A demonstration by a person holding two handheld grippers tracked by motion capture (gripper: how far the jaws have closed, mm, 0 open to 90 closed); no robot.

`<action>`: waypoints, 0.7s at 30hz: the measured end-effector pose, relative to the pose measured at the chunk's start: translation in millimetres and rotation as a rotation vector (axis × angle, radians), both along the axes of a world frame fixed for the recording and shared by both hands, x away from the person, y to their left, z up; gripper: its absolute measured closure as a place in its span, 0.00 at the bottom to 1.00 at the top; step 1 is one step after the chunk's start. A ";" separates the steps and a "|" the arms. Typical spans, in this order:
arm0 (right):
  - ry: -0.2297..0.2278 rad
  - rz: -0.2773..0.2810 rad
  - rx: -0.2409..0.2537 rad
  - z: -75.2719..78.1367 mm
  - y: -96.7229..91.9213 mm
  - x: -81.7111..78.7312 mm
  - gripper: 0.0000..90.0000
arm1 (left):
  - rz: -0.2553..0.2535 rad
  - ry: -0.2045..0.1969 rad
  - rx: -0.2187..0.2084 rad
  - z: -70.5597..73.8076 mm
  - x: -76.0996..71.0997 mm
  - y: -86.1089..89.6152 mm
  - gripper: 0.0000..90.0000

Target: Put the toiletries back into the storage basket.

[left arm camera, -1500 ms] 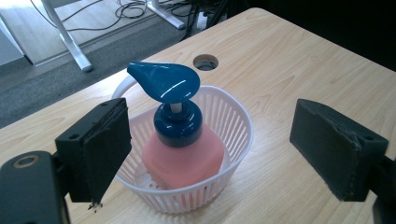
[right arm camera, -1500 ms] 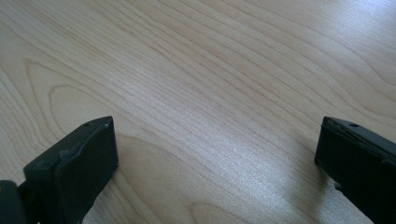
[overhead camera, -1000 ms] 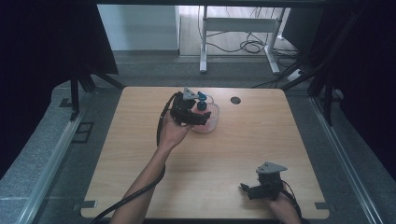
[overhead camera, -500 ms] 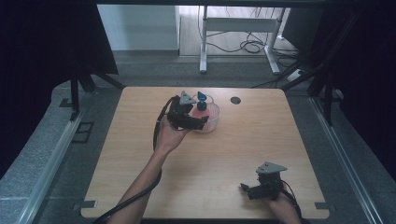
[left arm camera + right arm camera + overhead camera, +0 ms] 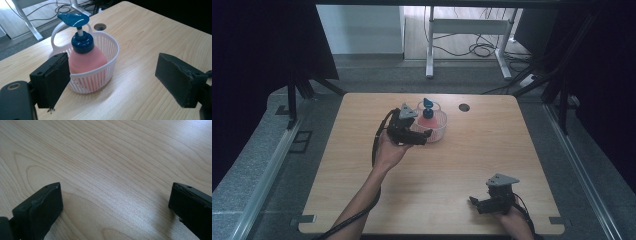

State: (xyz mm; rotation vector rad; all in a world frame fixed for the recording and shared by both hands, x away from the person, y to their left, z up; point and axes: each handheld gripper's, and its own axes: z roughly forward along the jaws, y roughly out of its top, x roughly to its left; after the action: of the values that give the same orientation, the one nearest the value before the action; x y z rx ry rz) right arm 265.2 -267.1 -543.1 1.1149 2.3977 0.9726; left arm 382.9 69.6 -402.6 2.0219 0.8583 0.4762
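Note:
A pink soap bottle [image 5: 87, 60] with a blue pump head [image 5: 73, 19] stands upright in a small white slatted basket [image 5: 100, 75]. In the high view the basket [image 5: 438, 131] sits at the table's far middle, the bottle [image 5: 428, 119] inside it. My left gripper [image 5: 424, 136] is just left of and in front of the basket, held by a hand. In the left gripper view my left gripper [image 5: 116, 81] is open, the jaws wide apart and empty with the basket beyond them. My right gripper [image 5: 474, 203] rests near the front right edge. In its own view the right gripper [image 5: 115, 205] is open over bare wood.
The light wooden table [image 5: 492, 150] has a round cable hole [image 5: 463, 107] right of the basket. Beyond the far edge are a white desk frame [image 5: 472, 30] and cables on the floor. Dark curtains flank both sides.
My left gripper has drawn back from the basket toward the near left, and the bottle's pump head now shows free of it. The right gripper has stayed put.

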 end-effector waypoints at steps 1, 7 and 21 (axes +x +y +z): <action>0.000 -0.001 0.000 0.0 0.1 -0.1 0.00 | 0.002 0.002 -0.003 -0.6 -1.1 0.6 0.14; 0.000 -0.002 0.001 0.0 0.1 -0.1 0.00 | 0.002 0.006 -0.018 -5.4 -6.1 5.5 0.14; 0.000 0.000 0.001 0.0 0.0 0.0 0.00 | 0.002 0.027 -0.036 -17.3 -18.2 16.5 0.14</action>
State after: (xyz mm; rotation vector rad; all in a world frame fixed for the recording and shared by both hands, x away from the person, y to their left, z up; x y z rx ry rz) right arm 265.1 -267.1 -543.1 1.1155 2.3974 0.9732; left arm 364.6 86.1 -419.9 1.9990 0.8794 0.4327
